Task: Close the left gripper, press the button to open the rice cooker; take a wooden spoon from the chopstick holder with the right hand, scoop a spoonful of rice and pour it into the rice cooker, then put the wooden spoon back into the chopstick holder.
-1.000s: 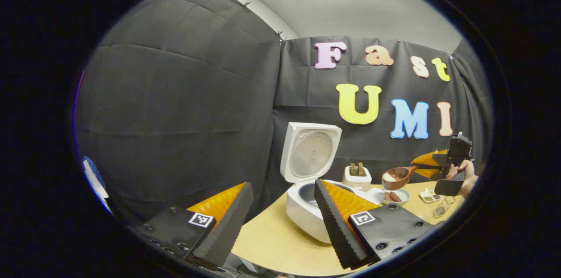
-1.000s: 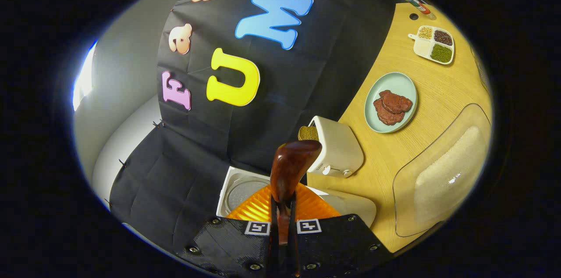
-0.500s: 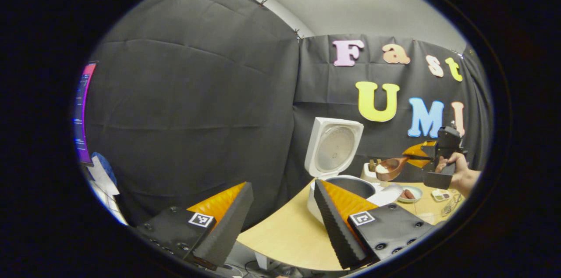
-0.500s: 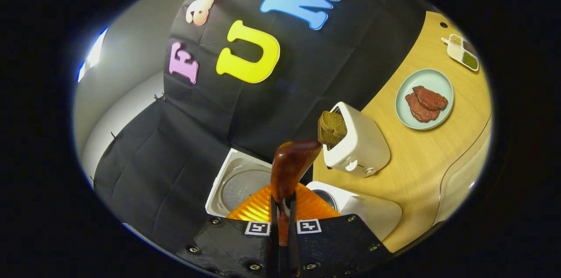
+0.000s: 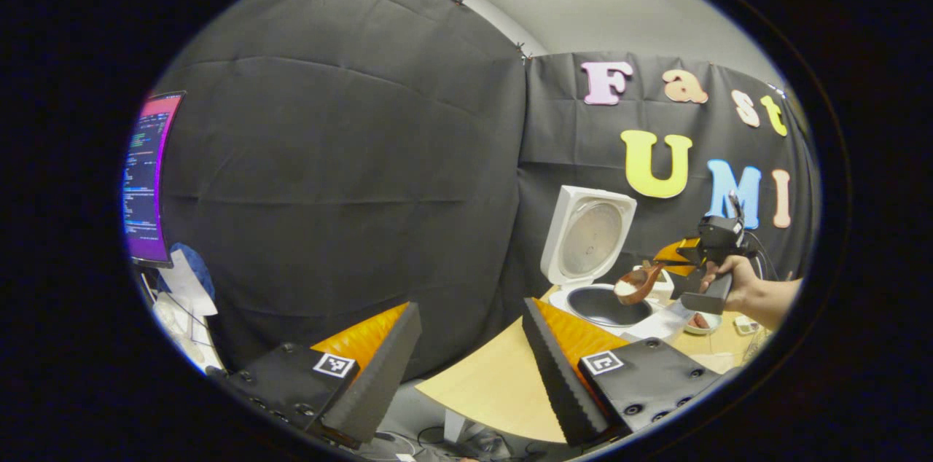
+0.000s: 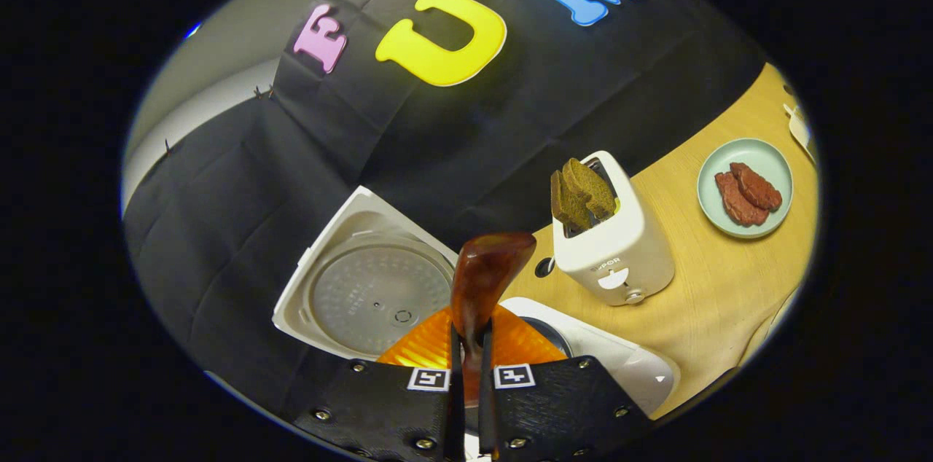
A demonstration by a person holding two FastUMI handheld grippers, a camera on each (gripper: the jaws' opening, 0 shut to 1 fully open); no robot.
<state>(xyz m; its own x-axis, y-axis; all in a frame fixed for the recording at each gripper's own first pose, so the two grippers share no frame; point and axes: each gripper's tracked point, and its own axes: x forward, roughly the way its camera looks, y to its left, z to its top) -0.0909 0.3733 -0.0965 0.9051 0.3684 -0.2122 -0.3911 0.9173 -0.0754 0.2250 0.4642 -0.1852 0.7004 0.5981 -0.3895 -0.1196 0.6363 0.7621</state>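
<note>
1. In the left gripper view a monitor [image 5: 149,178] glows at the far left. The left gripper [image 5: 470,356] is at the bottom, its fingers wide apart and holding nothing.
2. To the right, the white rice cooker [image 5: 605,302] stands on the wooden table [image 5: 488,389] with its lid upright and its dark pot exposed.
3. The wooden spoon [image 5: 635,286], dark brown with white rice in its bowl, hangs over the pot. The right gripper [image 5: 674,265], held by a hand [image 5: 732,280], carries it.
4. In the right gripper view the fingers are closed on the spoon handle. This view shows the glossy back of the spoon bowl, the rice being hidden.
5. Further right stand a toaster [image 6: 616,243] with bread slices and a plate [image 6: 745,189] with meat.
</note>
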